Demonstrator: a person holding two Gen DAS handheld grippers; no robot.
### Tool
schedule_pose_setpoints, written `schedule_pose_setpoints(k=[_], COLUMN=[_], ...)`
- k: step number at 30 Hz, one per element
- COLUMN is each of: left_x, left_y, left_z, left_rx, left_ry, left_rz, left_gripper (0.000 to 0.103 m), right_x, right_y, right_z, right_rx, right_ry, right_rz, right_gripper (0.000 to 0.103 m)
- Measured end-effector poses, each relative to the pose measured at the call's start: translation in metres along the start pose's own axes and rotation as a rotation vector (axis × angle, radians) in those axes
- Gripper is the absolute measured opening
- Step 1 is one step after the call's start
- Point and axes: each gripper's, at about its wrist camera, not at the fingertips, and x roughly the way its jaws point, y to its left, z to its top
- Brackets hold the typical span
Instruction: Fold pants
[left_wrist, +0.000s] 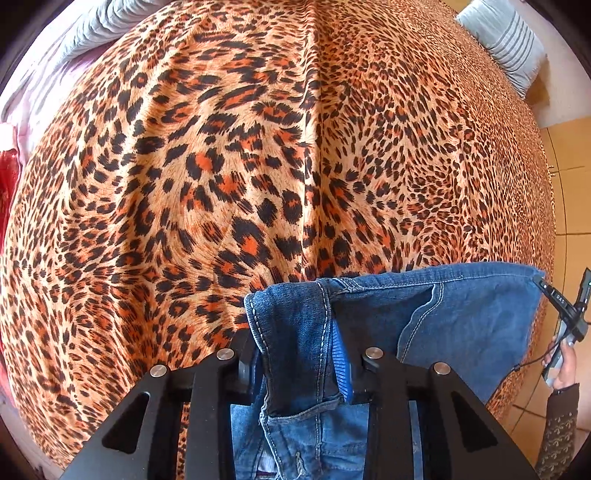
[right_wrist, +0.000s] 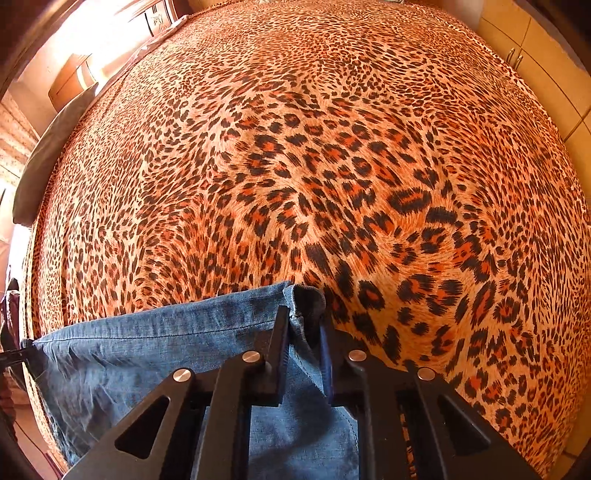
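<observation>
Blue denim pants hang stretched between my two grippers above a bed covered with a leopard-print spread. My left gripper is shut on the waistband end of the pants, bunched between its fingers. My right gripper is shut on the other corner of the pants, near a hem. In the left wrist view the right gripper shows at the far right, holding the pants' corner. In the right wrist view the left gripper shows only as a dark tip at the far left edge.
The leopard spread fills most of both views. A grey striped pillow lies at the far right corner of the bed. Pale bedding is at the far left. Tiled floor runs along the right side.
</observation>
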Motion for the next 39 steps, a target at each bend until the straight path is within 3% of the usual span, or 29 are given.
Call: schedule_pose_setpoints(k=[6,11,20,25,29,33,39], left_x=[-0.033,-0.070,-0.141,-0.173,-0.181,-0.168,-0.106], left_y=[-0.023,-0.038,-0.043,-0.025,-0.001,0.027,0.057], left_z=[-0.027,-0.061,-0.162,-0.229,-0.284,-0.338,-0.392], left_rx=[0.087,0.124,0.150,0.133,0.072,-0.042,-0.173], left_ry=[-0.113,-0.209,-0.352,-0.396,-0.392,-0.346,-0.176], left_rz=[0.074,0.087,0.067,0.035,0.012,0.000,0.062], left_gripper=[0.030,0.029,0.028,0.028,0.028,0.028,0.024], right_x=[-0.045,-0.102,-0.203,-0.242,-0.257,-0.250,-0.203], right_y=[0.000,-0.009,-0.023,-0.037,-0.050,-0.058,-0.063], right_z=[-0.021,-0.051,-0.150,-0.229,-0.300,-0.369,-0.465], right_rx=[0.032,0.029,0.078,0.132,0.165,0.183,0.192], right_ry=[-0.103,-0.200,-0.352,-0.402,-0.410,-0.361,-0.192], right_rz=[0.043,0.091,0.184,0.228,0.250,0.272,0.244], right_gripper=[0.012,0.012,0.012,0.012,0.012,0.012,0.013])
